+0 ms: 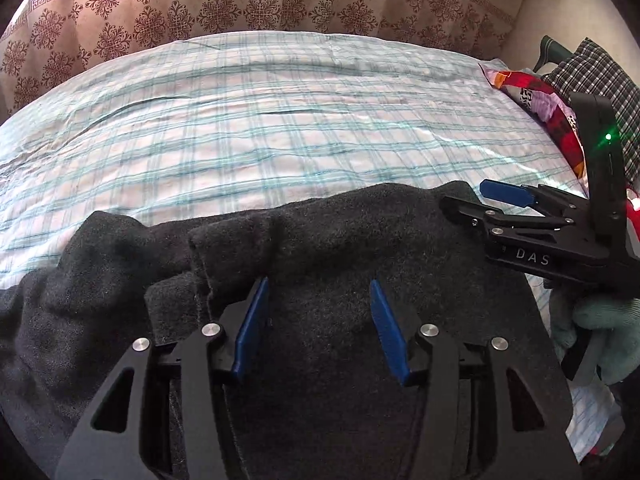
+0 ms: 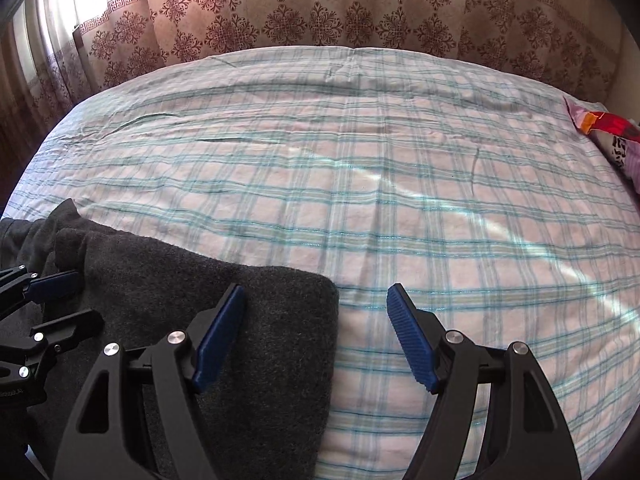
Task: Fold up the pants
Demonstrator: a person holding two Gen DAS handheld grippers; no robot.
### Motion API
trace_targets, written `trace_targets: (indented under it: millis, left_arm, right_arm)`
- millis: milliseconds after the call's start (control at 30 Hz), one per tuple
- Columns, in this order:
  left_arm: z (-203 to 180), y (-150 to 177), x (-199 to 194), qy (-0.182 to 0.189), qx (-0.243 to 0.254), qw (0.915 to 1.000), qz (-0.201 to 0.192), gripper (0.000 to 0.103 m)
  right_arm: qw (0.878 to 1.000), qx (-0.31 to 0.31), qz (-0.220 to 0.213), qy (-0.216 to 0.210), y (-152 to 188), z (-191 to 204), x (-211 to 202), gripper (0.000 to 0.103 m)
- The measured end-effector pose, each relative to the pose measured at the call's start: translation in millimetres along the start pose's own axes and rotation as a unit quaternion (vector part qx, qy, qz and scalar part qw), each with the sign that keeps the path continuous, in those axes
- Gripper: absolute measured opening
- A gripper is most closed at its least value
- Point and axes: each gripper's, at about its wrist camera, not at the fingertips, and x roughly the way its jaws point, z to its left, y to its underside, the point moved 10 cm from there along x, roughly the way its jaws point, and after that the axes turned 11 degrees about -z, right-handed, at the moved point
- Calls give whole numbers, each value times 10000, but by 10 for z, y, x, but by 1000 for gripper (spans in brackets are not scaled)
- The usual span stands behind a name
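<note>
Dark grey fleece pants (image 1: pixel 340 232) lie folded and bunched on the near part of the bed. My left gripper (image 1: pixel 318 282) hovers over their middle, blue pads apart, nothing pinched between them. In the right wrist view the pants (image 2: pixel 272 320) end in a squared corner, and my right gripper (image 2: pixel 316 288) stands open astride that right edge, one pad over the fabric and one over the sheet. Each gripper shows in the other's view: the right gripper (image 1: pixel 462 196) by the pants' right end, the left gripper (image 2: pixel 91 296) at the far left.
A white and teal plaid sheet (image 2: pixel 400 184) covers the bed. A patterned brown curtain (image 1: pixel 256 4) hangs behind it. Colourful pillows (image 1: pixel 540 96) and a checked cloth (image 1: pixel 592 76) sit at the right end. A teal-gloved hand (image 1: pixel 604 320) holds the right gripper.
</note>
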Motion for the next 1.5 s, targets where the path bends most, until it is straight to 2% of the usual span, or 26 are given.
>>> trace_targets:
  millis: [167,400,533,667,733,833,967,1133,1300,1400,1433,1500]
  left_arm:
    - [-51,-59,-182,-112,109,9998,-83,54]
    - [-244,133,-542,86,181,9998,-28,54]
    - [-307,385,-692,148,50,9999,69,54]
    - [-278,679,-658,68,-57,9997,238,54]
    - [-251,800,-609,10,-14,9997,225,54]
    - [-287,876,-602,-132,380,9992,12,54]
    - [-263,850,-646,-24,213,9998,1,54]
    - [-280,726,-737,97,-98,9999,52,59]
    - [-440,399,-753,194,28,9997,-141,63]
    - [-566,223,-709,275,166,9994,-151,69]
    - [-614,182,-679,343,205,9991,-108,69]
    - [-694,104,-614,440,217,9988,-26,69]
  right_arm:
    - [9992,46,-393,-72,-53,-70,-585,72]
    - [9996,-111,-84,-255,650,2,-1175,72]
    - [9993,-131,179,-309,980,96,-1269,72]
    - [9983,-189,483,-247,1195,156,-1176,72]
    - [9980,-61,573,-274,1250,147,-1116,72]
    - [9966,238,676,-414,1304,103,-1055,73]
    - [9944,677,569,-573,1252,32,-1208,73]
    - [9773,1608,468,-1297,1285,18,-1517,73]
    - [9555,2339,713,-1650,1413,-1,-1436,72]
    - [9456,2580,907,-1764,1515,49,-1342,65]
    - [9423,2624,949,-1847,1526,87,-1331,59]
    - [9401,2640,984,-1918,1532,148,-1317,55]
